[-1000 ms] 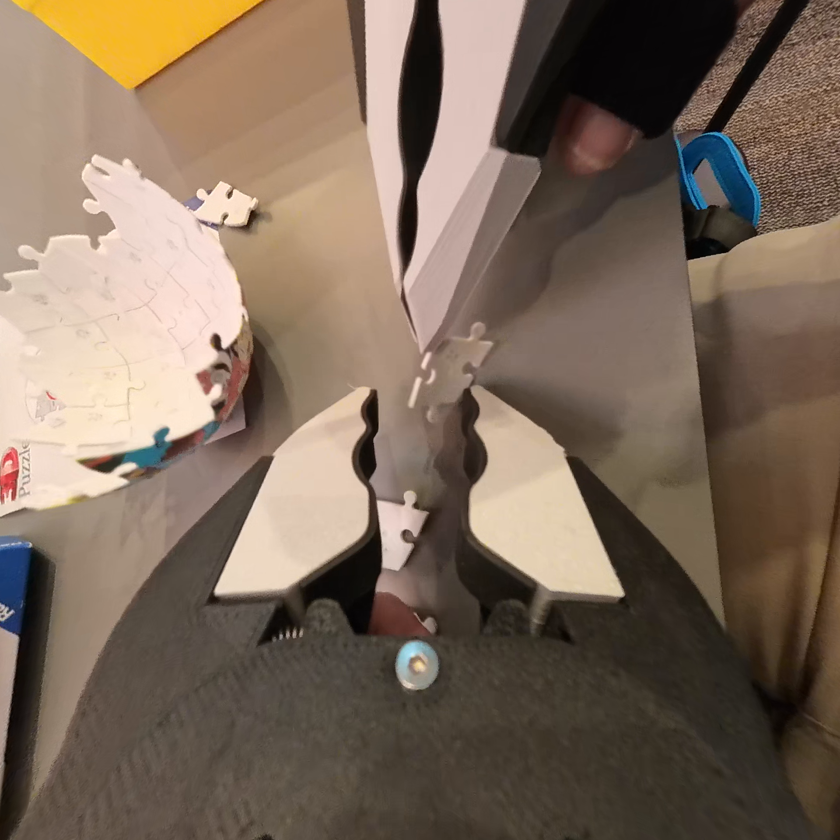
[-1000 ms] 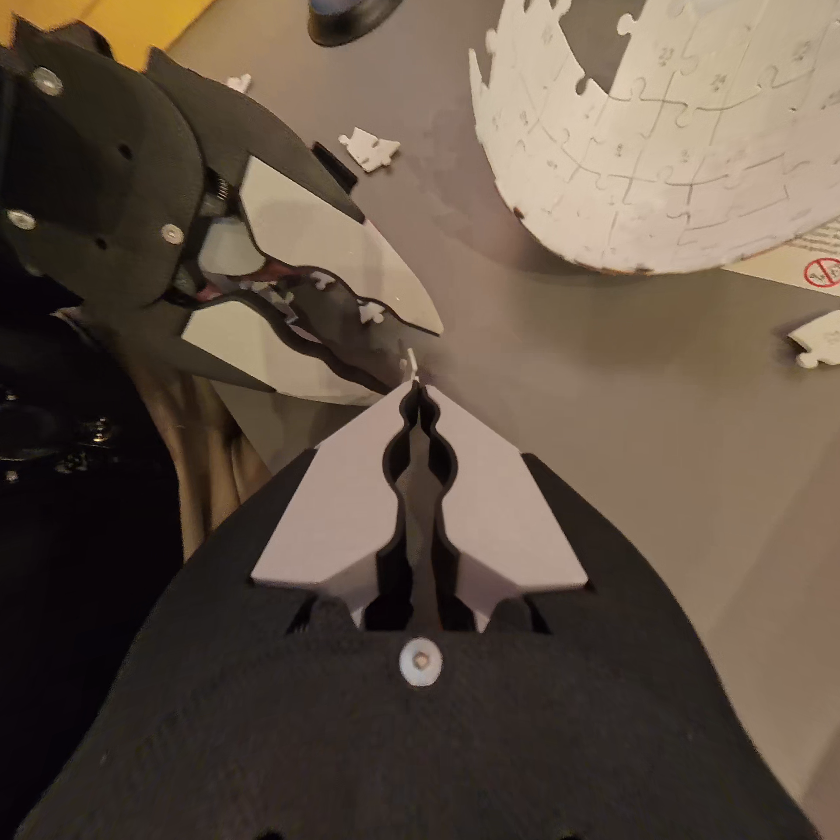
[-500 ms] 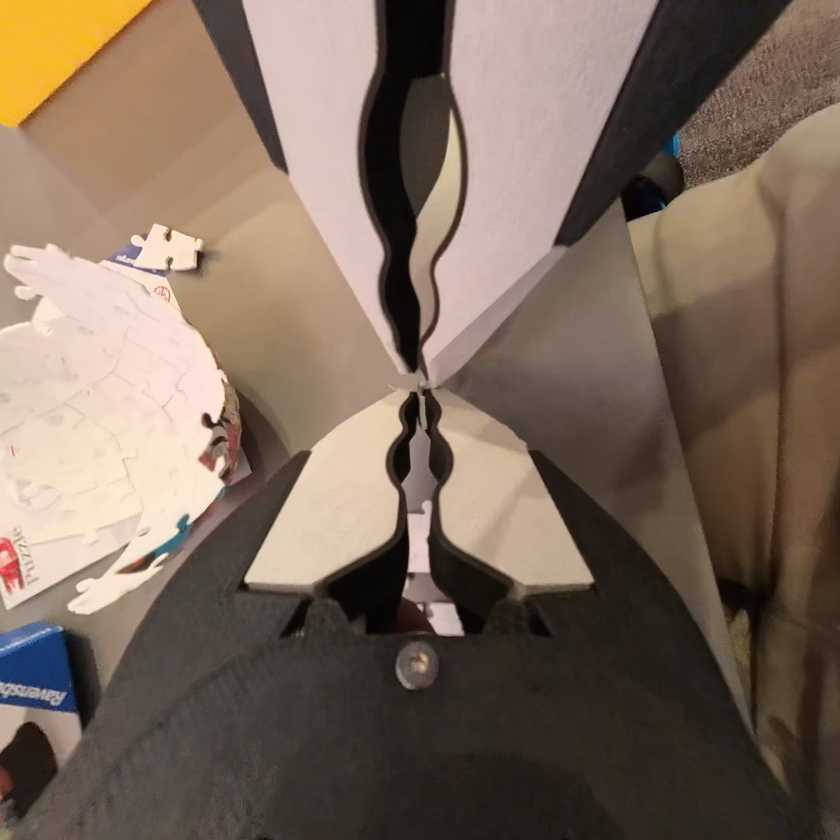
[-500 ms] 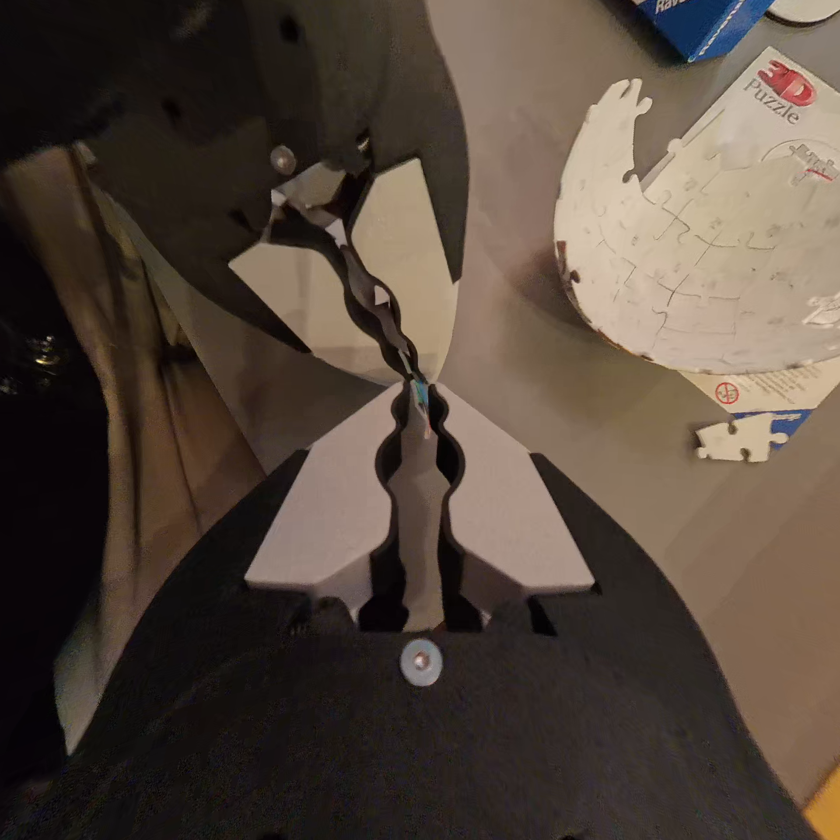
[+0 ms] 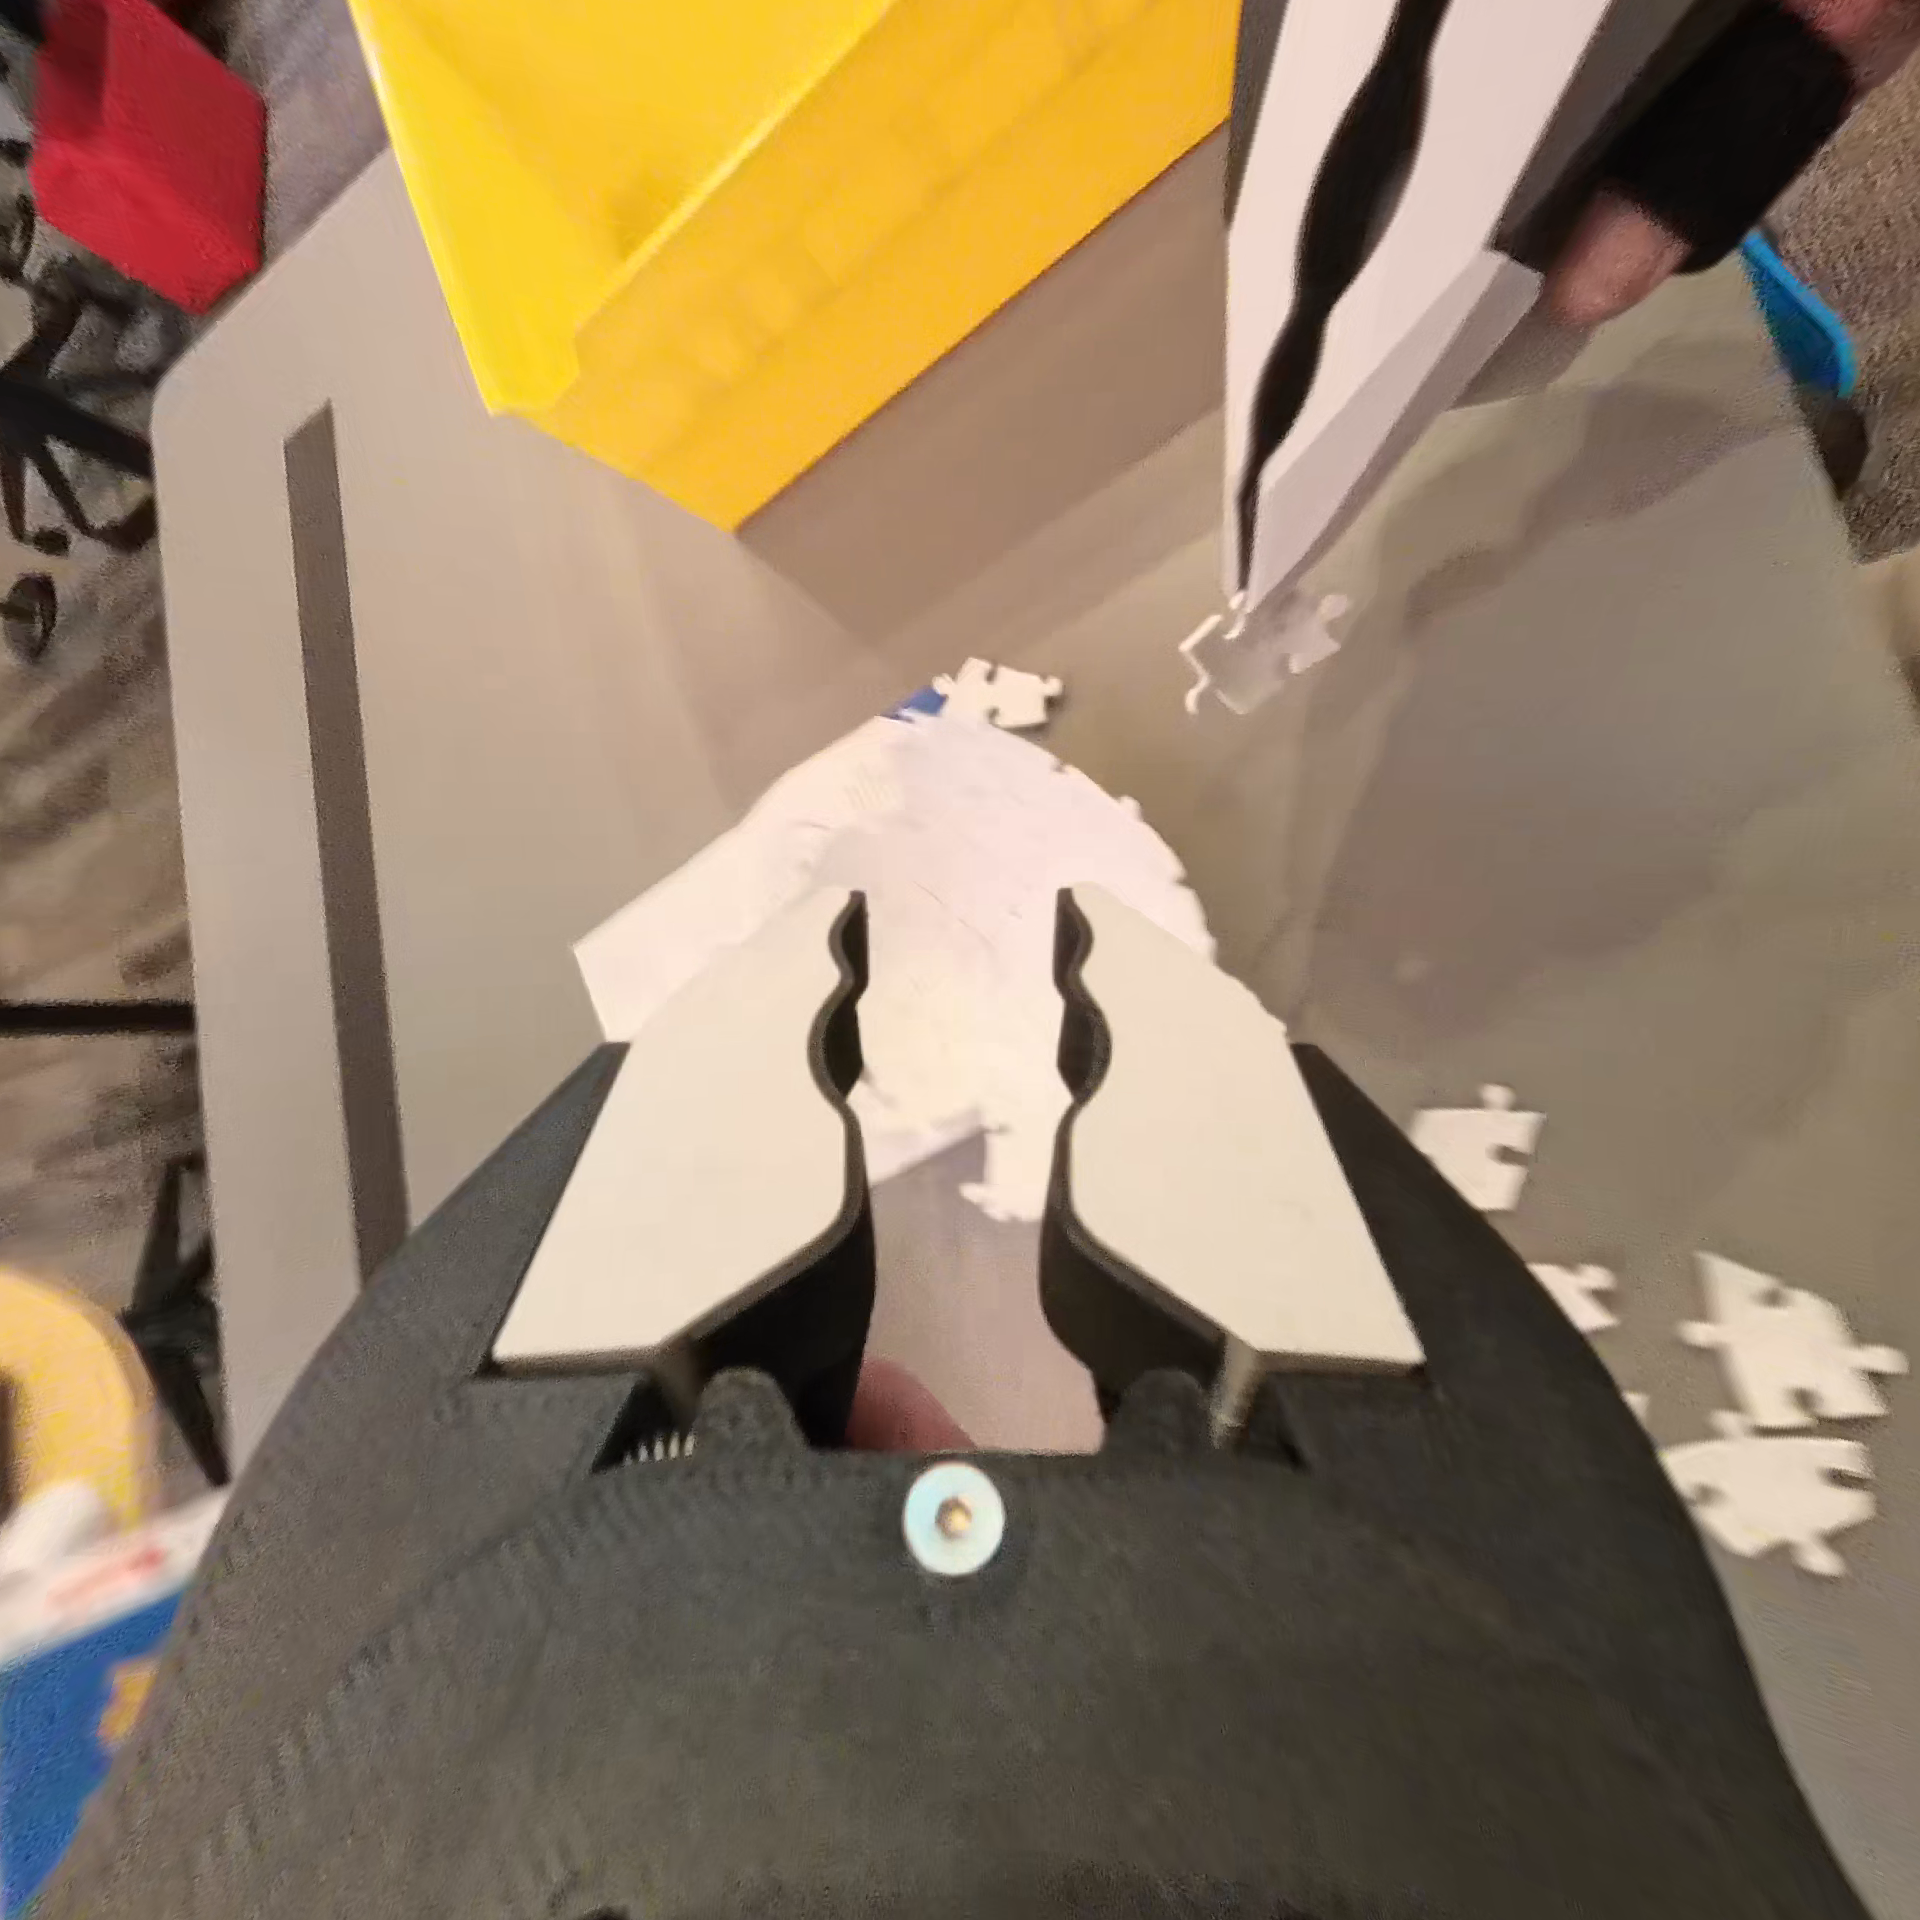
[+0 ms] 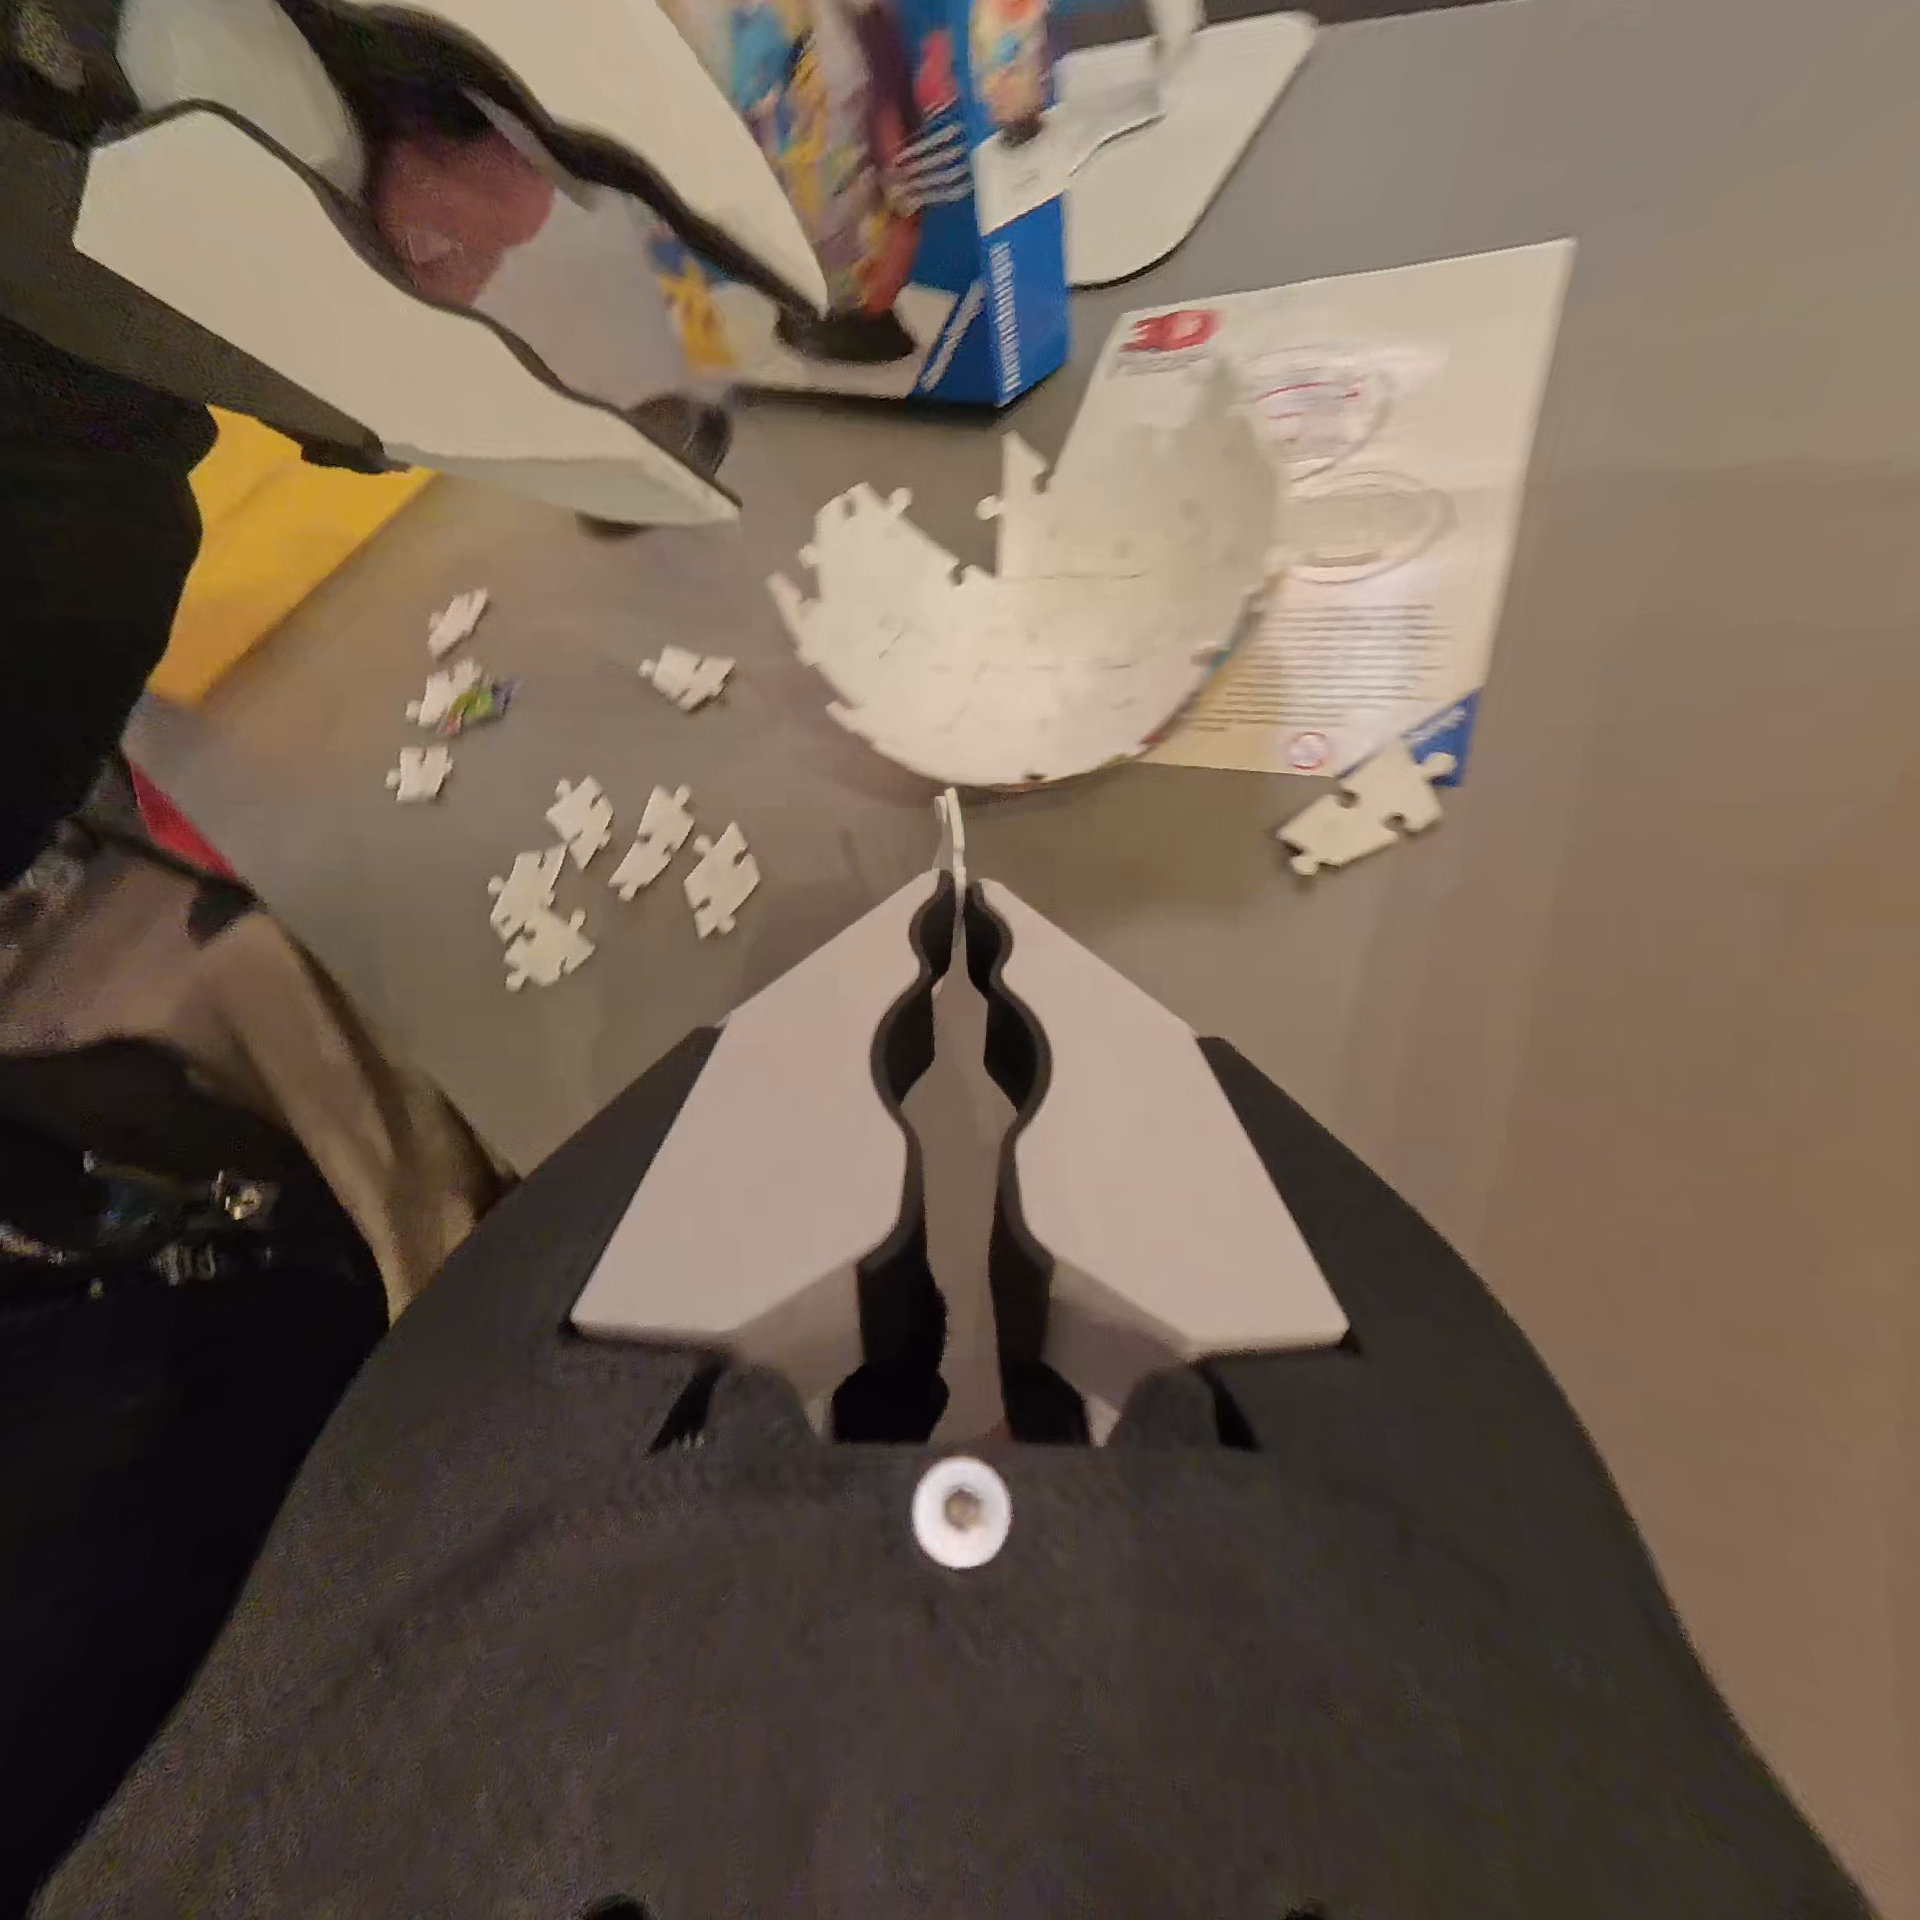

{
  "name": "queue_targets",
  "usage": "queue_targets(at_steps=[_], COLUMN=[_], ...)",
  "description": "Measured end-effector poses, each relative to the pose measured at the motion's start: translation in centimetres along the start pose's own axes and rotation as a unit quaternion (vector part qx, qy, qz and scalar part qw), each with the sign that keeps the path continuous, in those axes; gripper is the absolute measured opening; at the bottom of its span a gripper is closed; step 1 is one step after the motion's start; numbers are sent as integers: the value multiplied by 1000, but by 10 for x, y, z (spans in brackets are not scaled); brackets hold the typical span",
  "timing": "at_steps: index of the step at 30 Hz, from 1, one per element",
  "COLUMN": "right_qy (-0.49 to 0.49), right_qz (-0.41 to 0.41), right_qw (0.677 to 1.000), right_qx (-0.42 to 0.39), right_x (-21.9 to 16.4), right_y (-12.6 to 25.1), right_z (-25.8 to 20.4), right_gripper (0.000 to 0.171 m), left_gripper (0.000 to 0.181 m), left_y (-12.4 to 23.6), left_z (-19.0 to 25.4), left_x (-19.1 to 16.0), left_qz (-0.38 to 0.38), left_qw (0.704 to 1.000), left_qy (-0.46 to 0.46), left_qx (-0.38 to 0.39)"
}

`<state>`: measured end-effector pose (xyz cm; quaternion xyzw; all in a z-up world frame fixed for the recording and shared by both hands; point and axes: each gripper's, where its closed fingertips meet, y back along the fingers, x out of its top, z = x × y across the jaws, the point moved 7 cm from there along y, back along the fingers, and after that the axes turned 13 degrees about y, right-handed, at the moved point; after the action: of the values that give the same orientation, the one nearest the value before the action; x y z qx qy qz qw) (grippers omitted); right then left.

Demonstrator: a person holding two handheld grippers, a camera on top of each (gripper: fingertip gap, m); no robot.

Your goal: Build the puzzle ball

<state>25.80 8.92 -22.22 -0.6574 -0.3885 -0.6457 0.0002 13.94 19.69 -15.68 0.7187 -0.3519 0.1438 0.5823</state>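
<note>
Grey surface point(image 6: 1558, 935) with half-built puzzle ball point(image 6: 1039, 644).
Right tool point(image 6: 954, 883) pinches a puzzle piece point(image 6: 948, 831) near the ball; left tool point(image 5: 961, 914), jaws apart, empty above it.

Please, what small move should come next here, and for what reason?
Probably carry the right tool forward to the open rim of the half-built ball. It is shut on a puzzle piece held edge-on just short of the shell, while the left tool is open and empty above the ball, perhaps to steady it. Which gap fits, I cannot tell.
</note>
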Motion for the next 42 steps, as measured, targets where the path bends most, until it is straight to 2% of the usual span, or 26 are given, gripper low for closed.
queue_targets(at_steps=[1, 5, 9, 12, 14, 20, 25, 30, 35, 42], right_qy=[-19, -77, -131, -159, -169, -198, -219, -234, -249, -259], right_qz=[9, 40, 77, 96, 106, 118, 89, 57, 51, 49], right_qw=[1000, 995, 986, 980, 977, 970, 969, 966, 962, 957], right_qx=[-10, -39, -64, -69, -70, -73, -72, -90, -98, -121], right_x=[-1, -5, -7, -9, -9, -13, -21, -29, -29, -26], right_y=[2, 5, 9, 6, 5, 4, -11, -24, -36, -47], right_z=[6, 24, 37, 43, 46, 55, 47, 44, 43, 41], right_gripper=[0, 0, 0, 0, 0, 0, 0, 0, 0, 0], left_gripper=[35, 39, 39, 25, 14, 14, 15, 17, 18, 29], left_y=[-10, -67, -111, -125, -129, -136, -137, -134, -133, -138], left_z=[-11, -33, -32, -26, -23, -15, -2, 4, 9, 11], left_x=[7, 23, 20, 17, 13, 3, -6, -10, -12, -7], left_qz=[-5, -53, -126, -155, -180, -248, -301, -323, -362, -397], left_qw=[1000, 991, 972, 964, 959, 945, 934, 931, 918, 904], left_qy=[-17, -118, -173, -174, -166, -140, -116, -94, -65, -102], left_qx=[-9, -45, -93, -124, -146, -160, -153, -141, -150, -120])
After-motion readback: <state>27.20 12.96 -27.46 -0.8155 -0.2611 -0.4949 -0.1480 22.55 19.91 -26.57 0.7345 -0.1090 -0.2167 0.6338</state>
